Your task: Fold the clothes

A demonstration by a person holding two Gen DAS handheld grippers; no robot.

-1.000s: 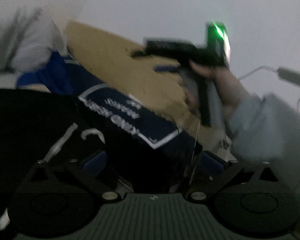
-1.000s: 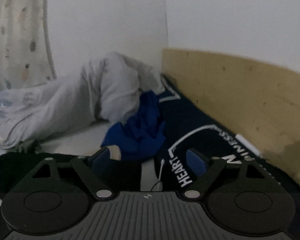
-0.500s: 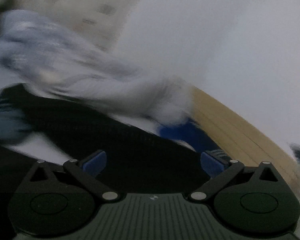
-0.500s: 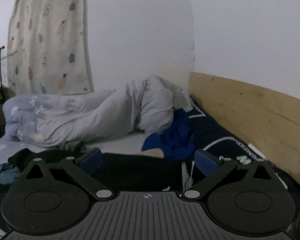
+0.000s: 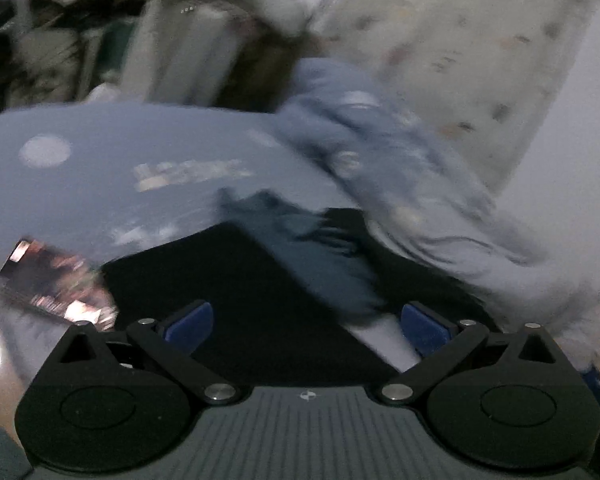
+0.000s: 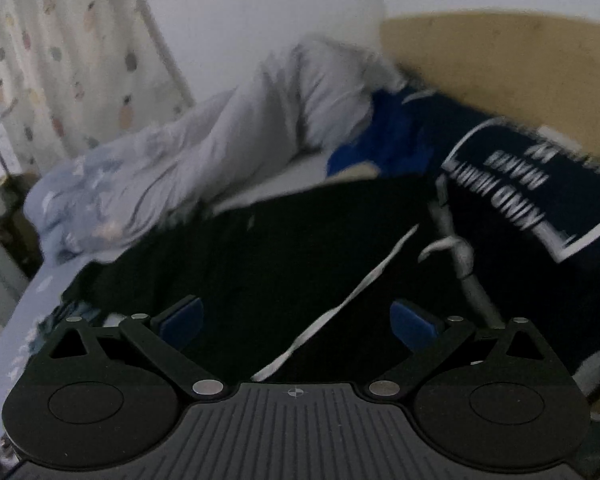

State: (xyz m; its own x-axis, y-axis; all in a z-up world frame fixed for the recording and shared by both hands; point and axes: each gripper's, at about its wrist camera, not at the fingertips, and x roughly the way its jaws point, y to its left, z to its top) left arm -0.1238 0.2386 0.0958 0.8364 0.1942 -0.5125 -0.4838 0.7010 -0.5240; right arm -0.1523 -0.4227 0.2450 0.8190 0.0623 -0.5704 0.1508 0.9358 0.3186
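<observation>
Left gripper [image 5: 306, 322] and right gripper [image 6: 296, 320], jaws wide apart.

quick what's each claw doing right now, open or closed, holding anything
Left claw: open, holding nothing, above the black garment.
Right claw: open, holding nothing, above the same black garment.

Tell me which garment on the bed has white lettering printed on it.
The navy blue garment lying along the wooden headboard. The black garment shows only a white stripe, and the bright blue one looks plain.
</observation>
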